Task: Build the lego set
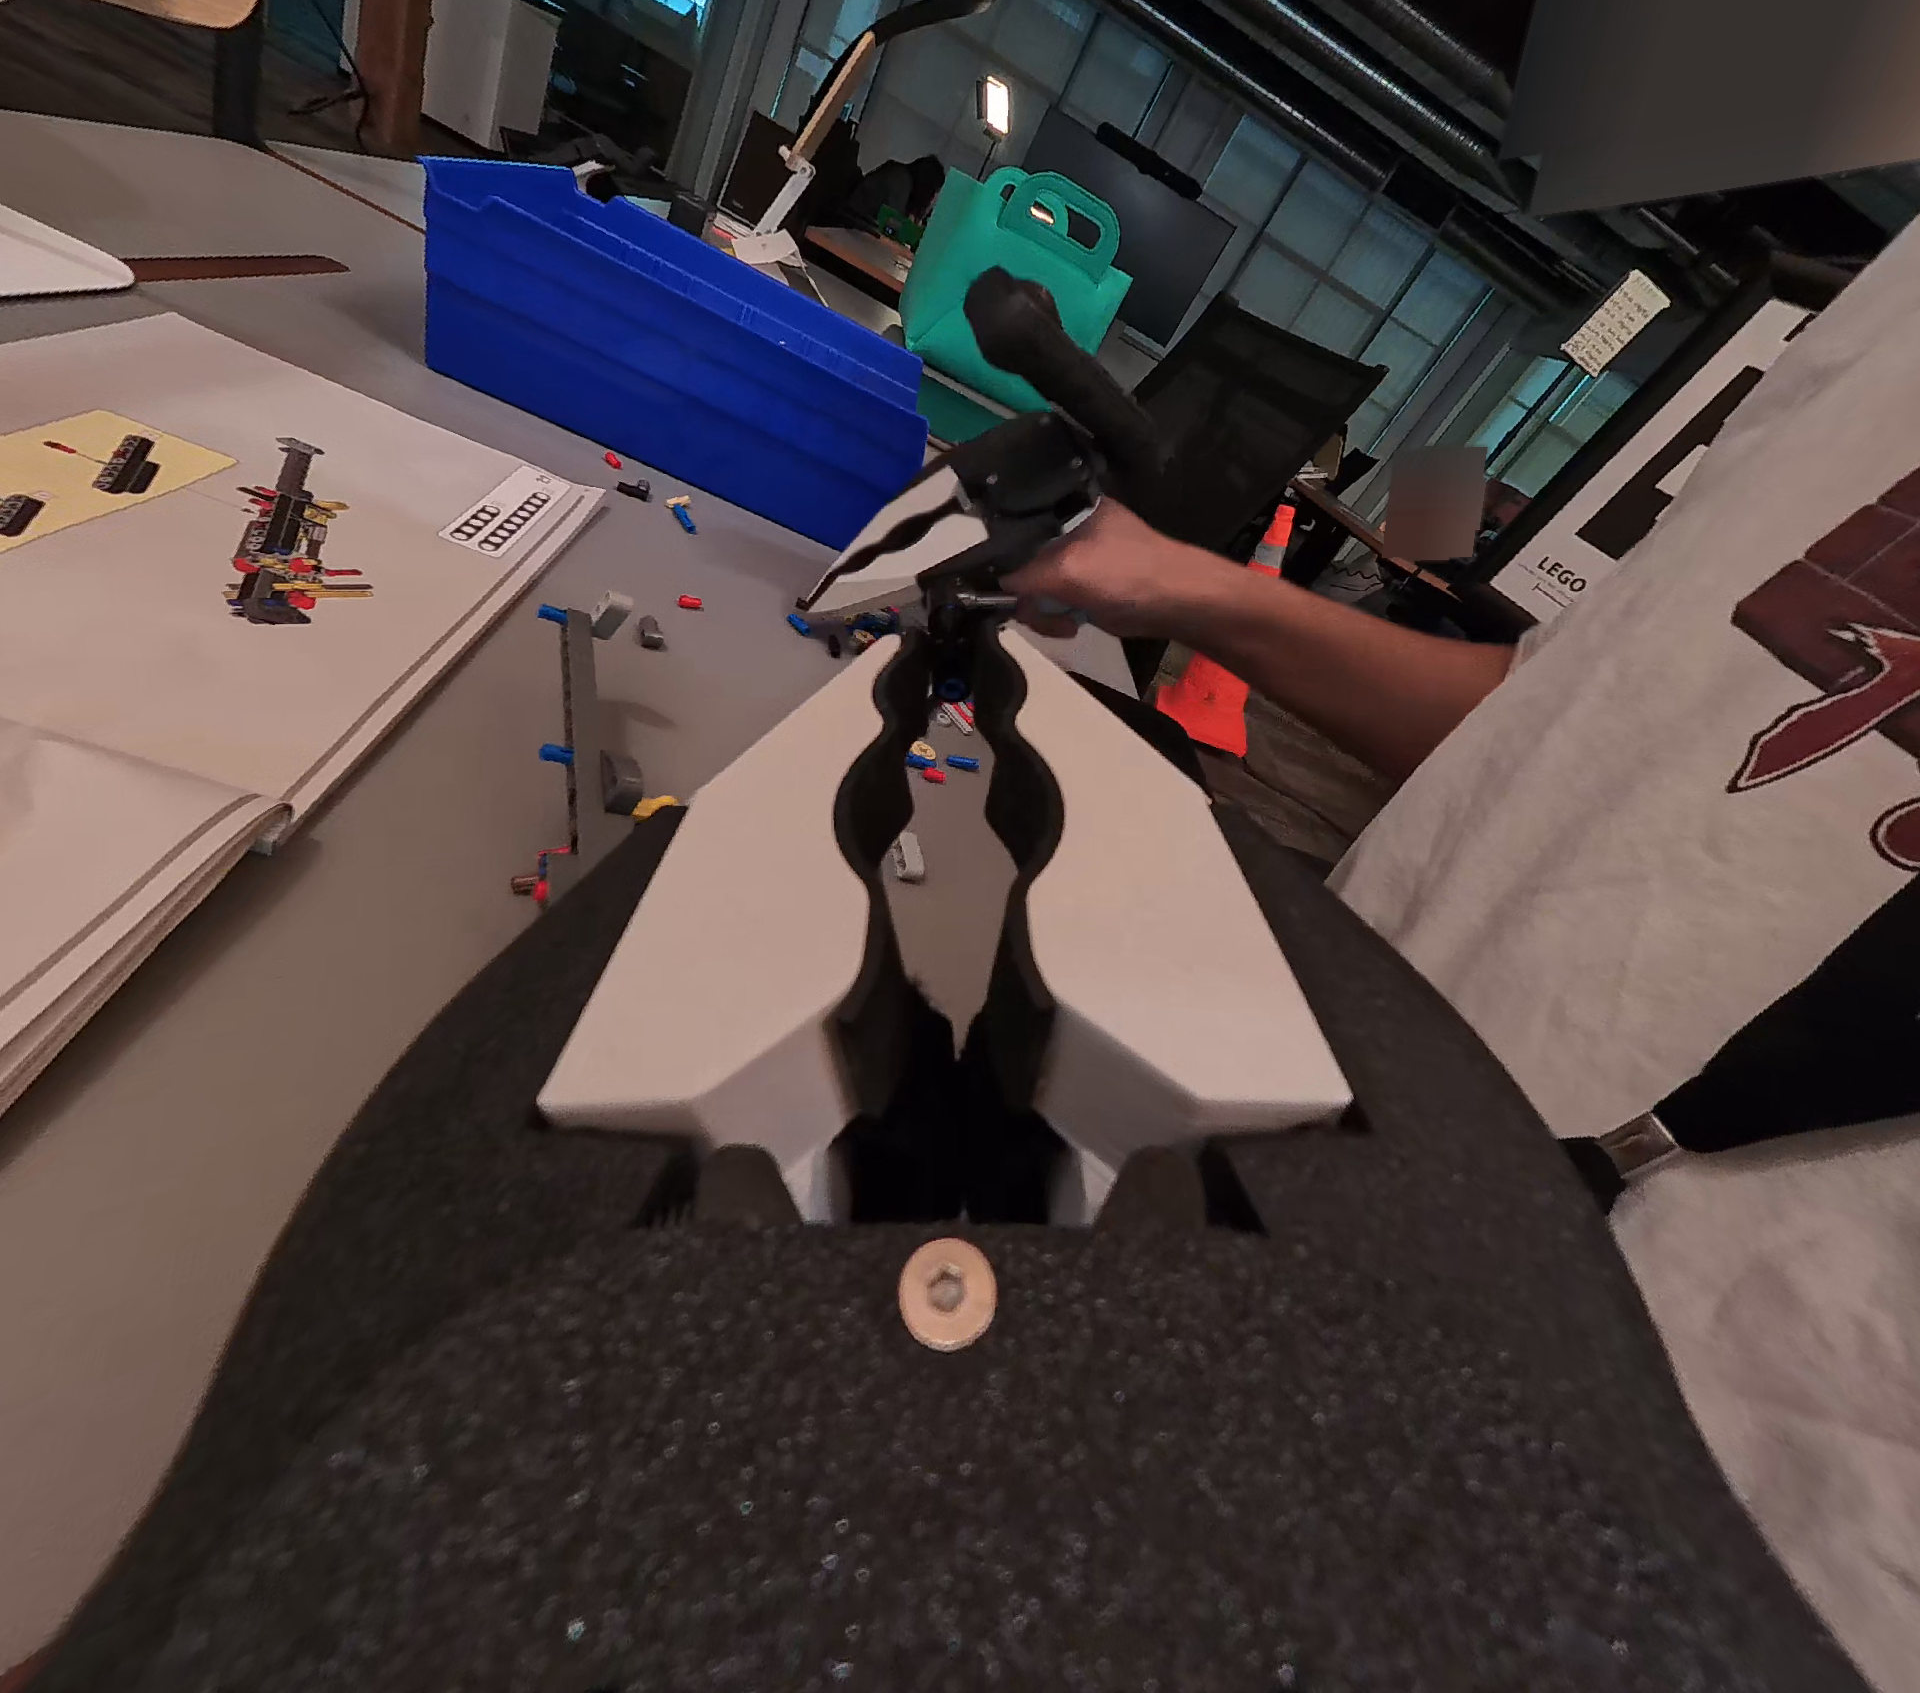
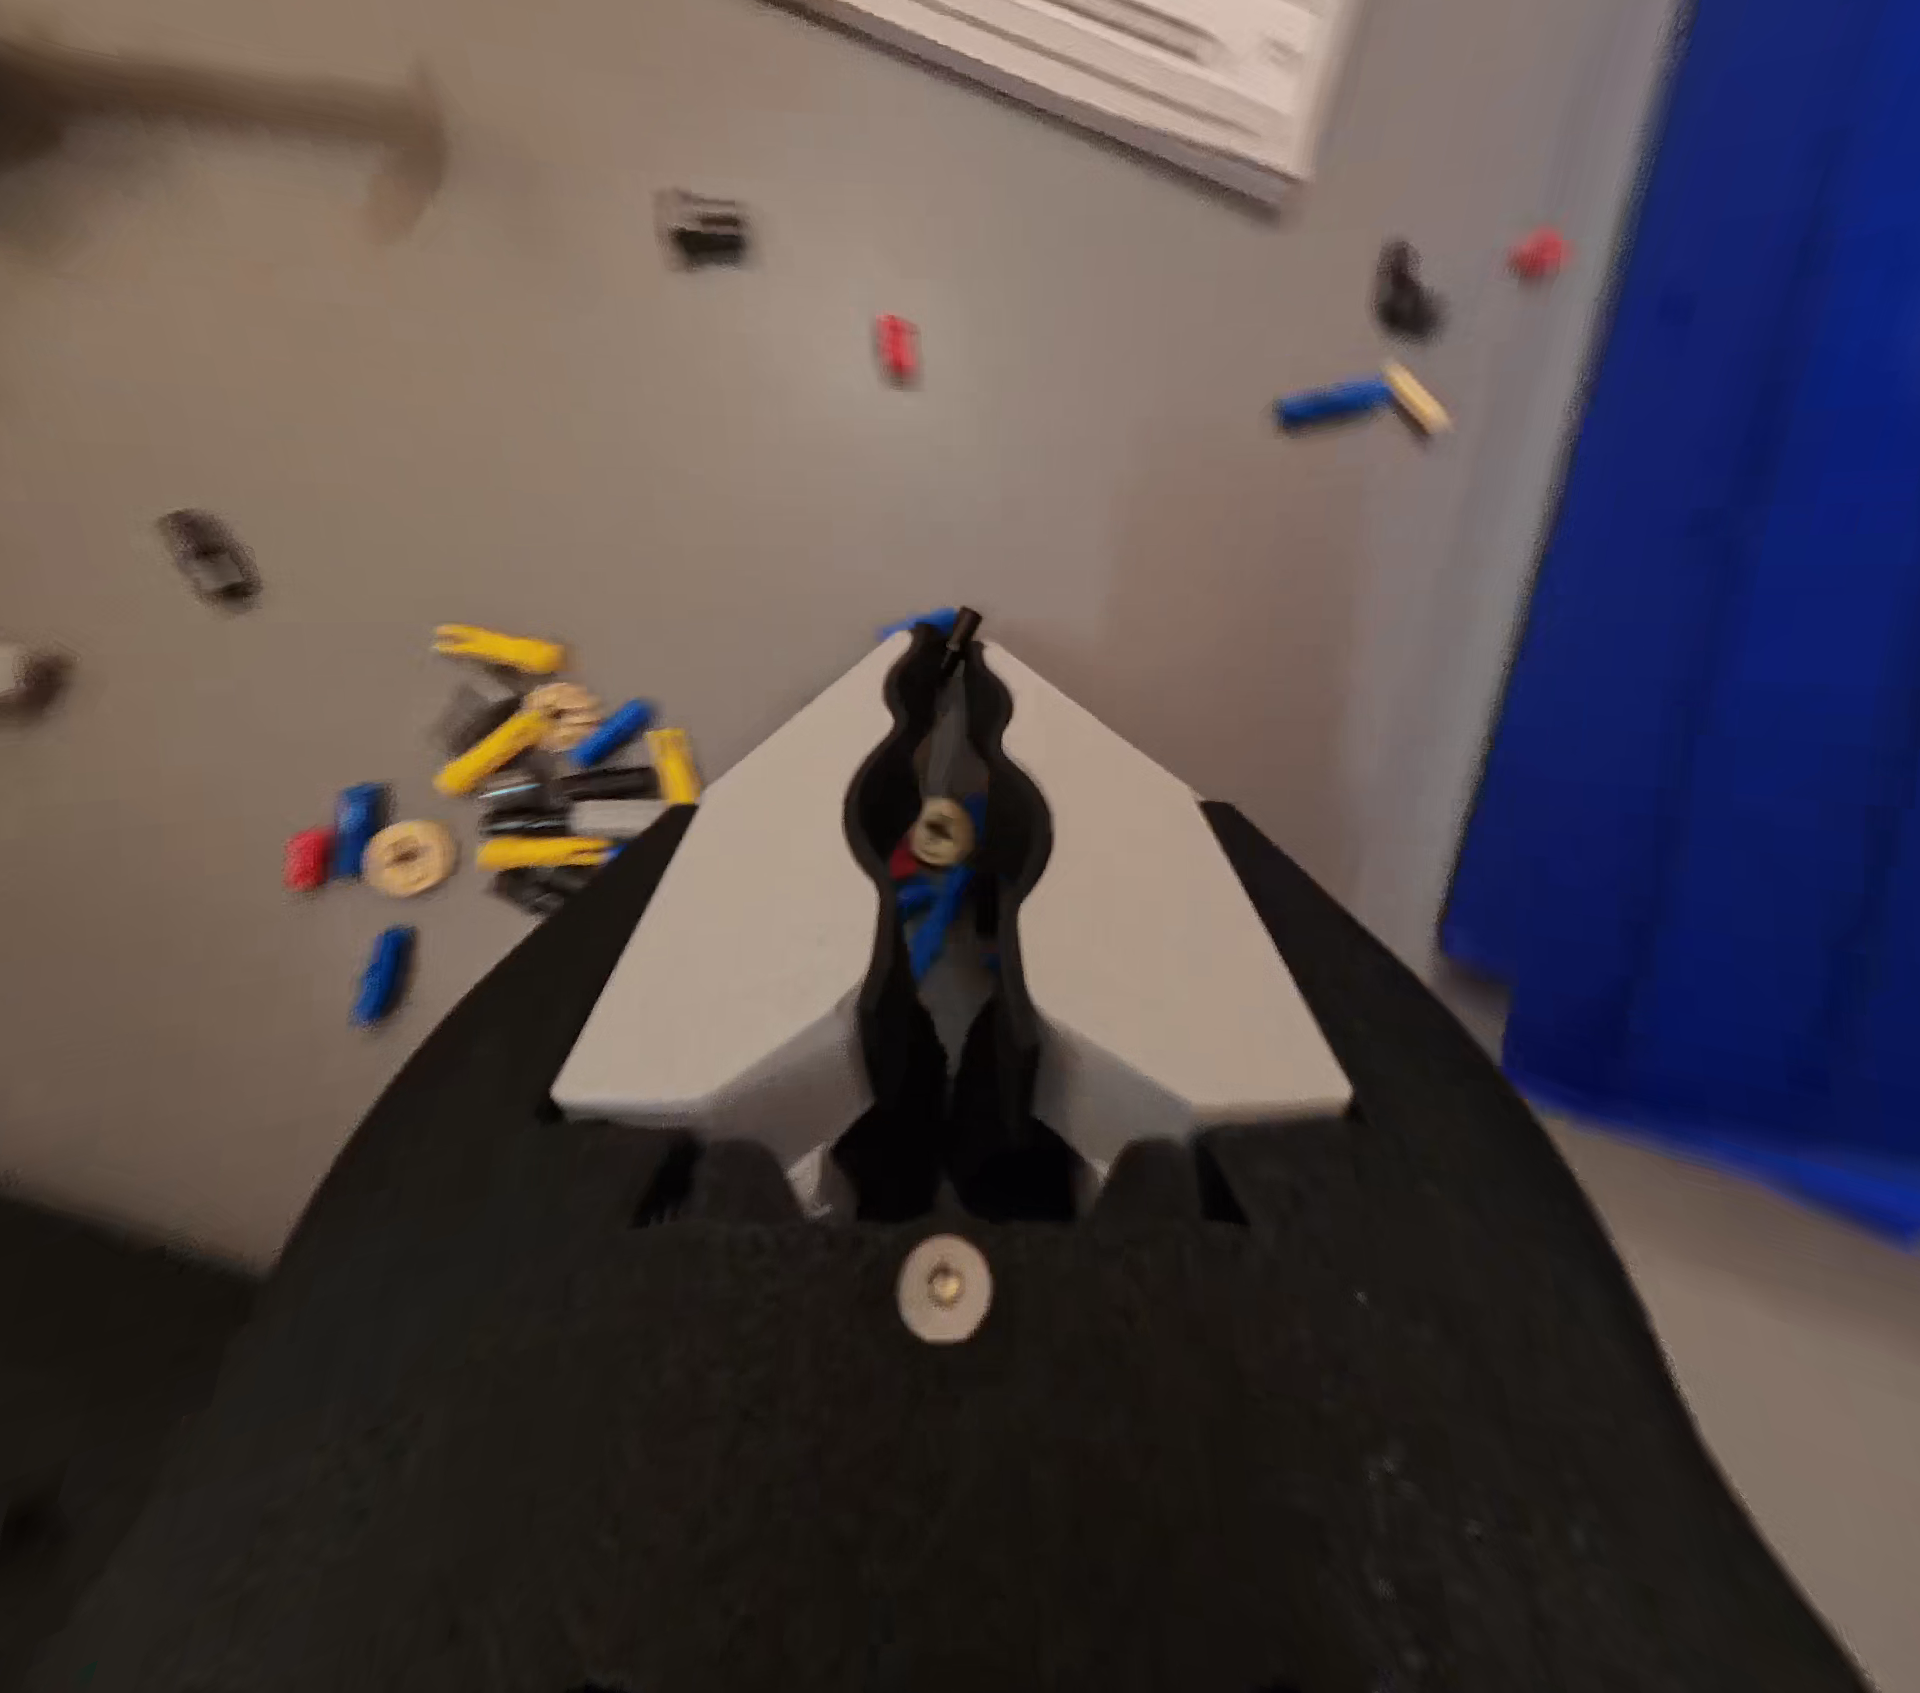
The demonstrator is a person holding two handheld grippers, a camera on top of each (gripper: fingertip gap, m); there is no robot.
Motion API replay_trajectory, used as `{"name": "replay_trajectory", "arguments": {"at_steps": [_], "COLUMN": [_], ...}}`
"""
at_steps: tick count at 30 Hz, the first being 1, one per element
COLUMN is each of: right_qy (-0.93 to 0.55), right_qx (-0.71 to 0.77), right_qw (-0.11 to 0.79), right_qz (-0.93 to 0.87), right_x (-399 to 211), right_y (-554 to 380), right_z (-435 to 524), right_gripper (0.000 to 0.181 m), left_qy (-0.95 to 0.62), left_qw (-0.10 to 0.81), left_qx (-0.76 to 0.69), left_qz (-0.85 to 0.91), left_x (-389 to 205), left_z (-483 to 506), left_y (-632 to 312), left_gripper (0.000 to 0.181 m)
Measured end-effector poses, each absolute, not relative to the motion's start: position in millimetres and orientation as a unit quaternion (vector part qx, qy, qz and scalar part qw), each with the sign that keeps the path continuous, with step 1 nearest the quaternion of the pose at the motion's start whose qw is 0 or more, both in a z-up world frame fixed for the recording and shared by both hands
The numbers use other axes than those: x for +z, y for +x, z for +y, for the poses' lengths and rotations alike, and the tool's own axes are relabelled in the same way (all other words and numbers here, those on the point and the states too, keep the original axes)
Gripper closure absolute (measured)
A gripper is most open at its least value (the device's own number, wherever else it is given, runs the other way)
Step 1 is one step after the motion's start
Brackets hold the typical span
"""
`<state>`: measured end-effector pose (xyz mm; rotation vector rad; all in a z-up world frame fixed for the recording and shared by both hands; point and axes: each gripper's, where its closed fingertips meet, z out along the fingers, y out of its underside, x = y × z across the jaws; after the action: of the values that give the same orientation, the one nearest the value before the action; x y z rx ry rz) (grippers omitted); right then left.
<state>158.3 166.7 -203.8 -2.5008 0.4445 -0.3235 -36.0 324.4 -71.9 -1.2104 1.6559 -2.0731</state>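
In the left wrist view my left gripper (image 1: 951, 656) is shut on a small black piece with a blue pin (image 1: 948, 687) at its fingertips, held above the grey table (image 1: 727, 604). My right gripper (image 2: 948, 656) is shut on a small black pin (image 2: 961, 627) that sticks out past its fingertips. The right gripper also shows in the left wrist view (image 1: 821, 599), just left of and beyond my left fingertips, held by a hand and pointing down-left. The right wrist view is blurred.
A blue bin (image 1: 665, 355) stands at the back and fills the right side of the right wrist view (image 2: 1714, 500). An open instruction booklet (image 1: 260, 563) lies at the left. A long grey beam with blue pins (image 1: 577, 708) and a pile of loose pieces (image 2: 520, 791) lie on the table. The tips of one gripper are about 30 cm away from the tips of the other.
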Motion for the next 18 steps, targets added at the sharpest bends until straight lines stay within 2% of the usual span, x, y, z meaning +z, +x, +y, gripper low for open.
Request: {"name": "replay_trajectory", "arguments": {"at_steps": [2,7,10,12,14,15,18], "right_qy": [-0.962,-0.983,-0.974,-0.969,-0.965,-0.963,-0.931], "right_qx": [-0.04,0.125,0.136,0.145,0.173,0.19,0.288], "right_qw": [0.259,0.047,-0.082,-0.128,-0.113,-0.073,0.169], "right_qz": [0.072,-0.127,-0.16,-0.156,-0.163,-0.175,-0.15], "right_x": [-193.8,-183.0,-188.8,-190.1,-188.0,-185.2,-143.9], "right_y": [131.7,84.4,103.1,116.5,116.7,112.9,74.7], "right_z": [184.6,189.4,183.3,186.1,198.1,210.9,280.1], "right_gripper": [0.178,0.178,0.178,0.178,0.178,0.177,0.178], "left_qy": [-0.413,-0.413,-0.415,-0.417,-0.421,-0.426,-0.44], "left_qw": [0.116,0.135,0.153,0.166,0.18,0.187,0.204], "left_qx": [-0.706,-0.7,-0.693,-0.688,-0.683,-0.677,-0.661], "left_qz": [0.564,0.567,0.57,0.571,0.57,0.571,0.573], "left_x": [-71.3,-69.0,-68.1,-66.4,-65.1,-65.7,-69.4], "left_z": [325.5,328.1,332.5,336.7,342.3,345.3,350.9], "left_y": [-35.8,-36.0,-36.1,-36.3,-35.9,-35.2,-32.4], "left_gripper": [0.175,0.175,0.175,0.175,0.175,0.175,0.175]}}
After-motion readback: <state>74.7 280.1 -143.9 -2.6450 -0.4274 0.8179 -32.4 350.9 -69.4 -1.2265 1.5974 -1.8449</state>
